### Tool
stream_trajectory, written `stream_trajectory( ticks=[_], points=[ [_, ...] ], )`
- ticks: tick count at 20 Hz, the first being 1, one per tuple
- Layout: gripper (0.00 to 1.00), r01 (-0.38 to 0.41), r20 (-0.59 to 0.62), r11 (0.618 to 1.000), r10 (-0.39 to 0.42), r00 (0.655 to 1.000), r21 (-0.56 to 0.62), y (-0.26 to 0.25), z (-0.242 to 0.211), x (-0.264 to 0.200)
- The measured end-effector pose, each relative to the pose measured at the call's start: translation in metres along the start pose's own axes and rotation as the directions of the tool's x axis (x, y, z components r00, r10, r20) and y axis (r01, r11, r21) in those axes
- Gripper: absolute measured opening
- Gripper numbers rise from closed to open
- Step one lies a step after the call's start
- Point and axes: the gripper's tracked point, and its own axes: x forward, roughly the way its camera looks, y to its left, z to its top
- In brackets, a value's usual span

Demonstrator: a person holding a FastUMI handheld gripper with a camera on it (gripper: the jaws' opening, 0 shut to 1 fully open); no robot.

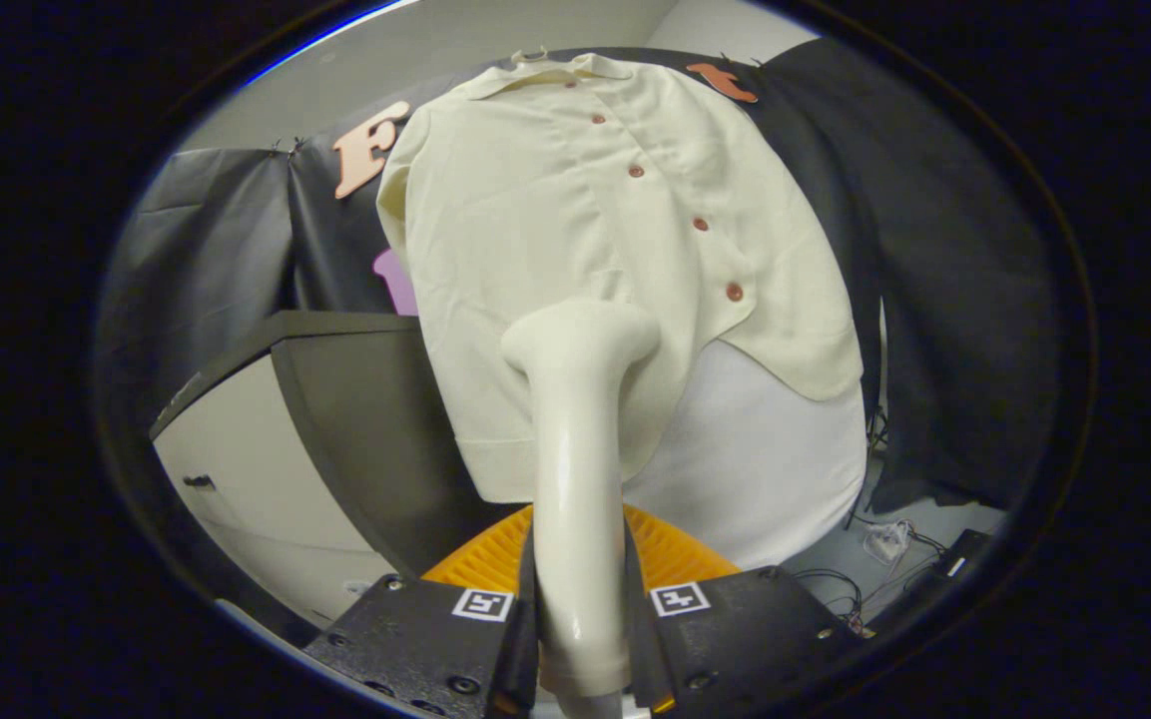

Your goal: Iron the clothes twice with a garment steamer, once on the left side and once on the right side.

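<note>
At the bottom centre of the frame the hand-held gripper (580, 609) has its two fingers clamped on the glossy, smooth cream plastic handle of a garment steamer (575, 469), one finger pressing on each side of the handle. The handle runs straight up from between the fingers as a rounded tube and widens at its top into a broad, matte, flattened head that meets the cloth just ahead of the fingers. Behind the handle, between the finger blocks, sits a ribbed orange plastic part (680, 549) with fine parallel ridges.

The steamer head lies against the lower part of a cream, finely woven short-sleeved shirt (575, 190) that hangs upright in the middle and upper centre of the frame, beyond the fingers. The shirt has a flat collar at the top, a row of small round reddish-brown buttons (701, 224) running down slightly to the right of centre, and a curved hem. The steamer head touches the panel to the left of that button row. Under the hem at lower right a smooth white board (765, 459) shows behind the shirt.

At lower left stands a white cabinet with a dark flat top (266, 469). Thin dark cables (835, 584) lie on the pale floor at lower right.
</note>
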Motion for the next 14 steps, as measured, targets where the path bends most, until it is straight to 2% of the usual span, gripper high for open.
stream_trajectory(
  ticks=[5,8,14],
  points=[
    [0.36,-0.001,-0.034,1.000,0.001,0.999,0.007,-0.006,-0.023,-0.019],
    [0.36,0.000,-0.021,1.000,0.000,1.000,-0.008,-0.008,-0.016,-0.033],
    [0.36,0.003,0.082,1.000,-0.001,0.997,-0.027,-0.003,0.049,-0.059]
  ],
)
